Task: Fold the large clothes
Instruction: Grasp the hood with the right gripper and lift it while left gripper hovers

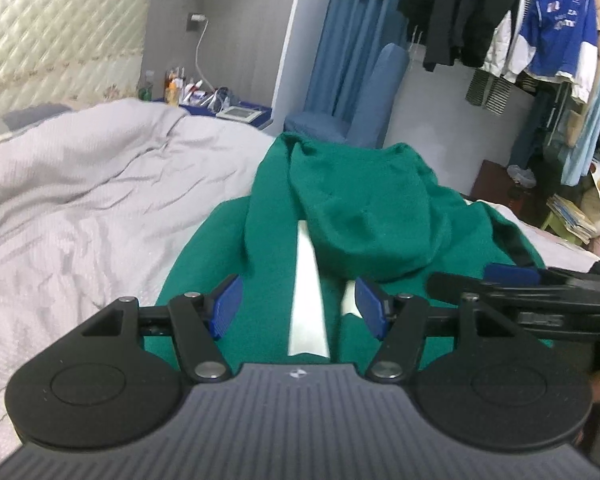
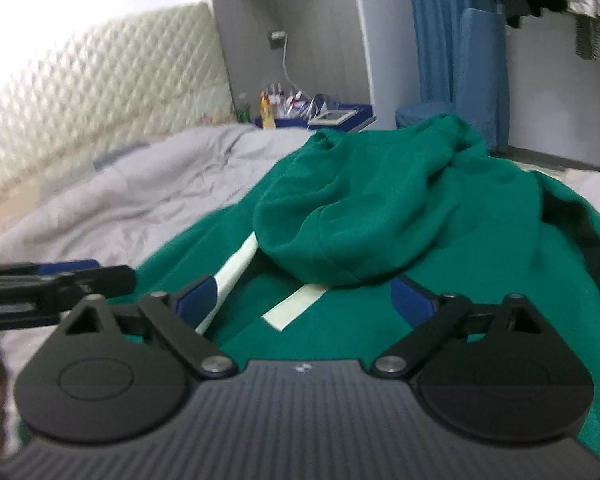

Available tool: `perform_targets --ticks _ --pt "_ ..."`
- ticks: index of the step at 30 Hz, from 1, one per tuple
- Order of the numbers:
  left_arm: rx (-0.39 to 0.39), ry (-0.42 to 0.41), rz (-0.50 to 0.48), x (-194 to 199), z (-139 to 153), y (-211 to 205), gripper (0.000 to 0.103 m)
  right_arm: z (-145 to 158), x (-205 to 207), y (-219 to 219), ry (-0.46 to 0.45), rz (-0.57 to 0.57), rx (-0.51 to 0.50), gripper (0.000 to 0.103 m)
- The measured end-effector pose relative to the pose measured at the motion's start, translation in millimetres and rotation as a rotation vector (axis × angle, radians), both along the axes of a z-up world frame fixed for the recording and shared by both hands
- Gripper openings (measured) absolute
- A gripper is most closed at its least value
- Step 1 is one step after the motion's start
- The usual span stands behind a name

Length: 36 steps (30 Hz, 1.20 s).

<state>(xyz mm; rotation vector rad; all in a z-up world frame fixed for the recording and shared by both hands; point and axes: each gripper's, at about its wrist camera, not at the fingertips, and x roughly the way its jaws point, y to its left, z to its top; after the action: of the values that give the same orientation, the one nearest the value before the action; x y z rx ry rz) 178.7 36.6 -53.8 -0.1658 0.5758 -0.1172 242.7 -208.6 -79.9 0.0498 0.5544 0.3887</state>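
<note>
Hovering above the near part of a green hoodie [image 1: 364,216], both grippers stand with jaws apart and nothing between the pads. The hoodie lies spread on a grey quilt [image 1: 80,200], its hood [image 2: 364,216] flopped forward over the body, with two white stripes [image 1: 308,304] showing just below the hood. The left gripper [image 1: 298,304] straddles the longer stripe; the right gripper [image 2: 306,304] is beside it, on the hood's near side, jaws spread wider.

Risks, as I judge them: the two tools are nearly touching, so closing in together could knock one against the other and spoil either pinch. The hood forms a thick, loose mound; a fold made over it may bulge or slide off crooked. Pads closing on the flat cloth could catch only the top layer, or drag the quilt up with it. The hoodie's far edge reaches toward the bed's end, so a hard pull away from the hood might tug it askew.
</note>
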Motion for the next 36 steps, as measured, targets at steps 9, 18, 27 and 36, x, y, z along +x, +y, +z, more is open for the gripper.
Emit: perform_targets --ticks 9,18,27,36 --pt "-0.028 0.044 0.02 31 -35 21 0.068 -51 91 54 -0.038 -0.048 -0.216 0.066" --pt "-0.11 -0.006 0.047 47 -46 49 0.068 19 200 49 -0.137 -0.188 -0.226 0.024" --pt "-0.182 -0.045 0.062 73 -62 73 0.068 98 375 56 -0.274 -0.346 -0.245 0.024" --pt "-0.238 -0.047 0.058 97 -87 79 0.068 35 484 48 -0.225 -0.417 -0.303 0.024"
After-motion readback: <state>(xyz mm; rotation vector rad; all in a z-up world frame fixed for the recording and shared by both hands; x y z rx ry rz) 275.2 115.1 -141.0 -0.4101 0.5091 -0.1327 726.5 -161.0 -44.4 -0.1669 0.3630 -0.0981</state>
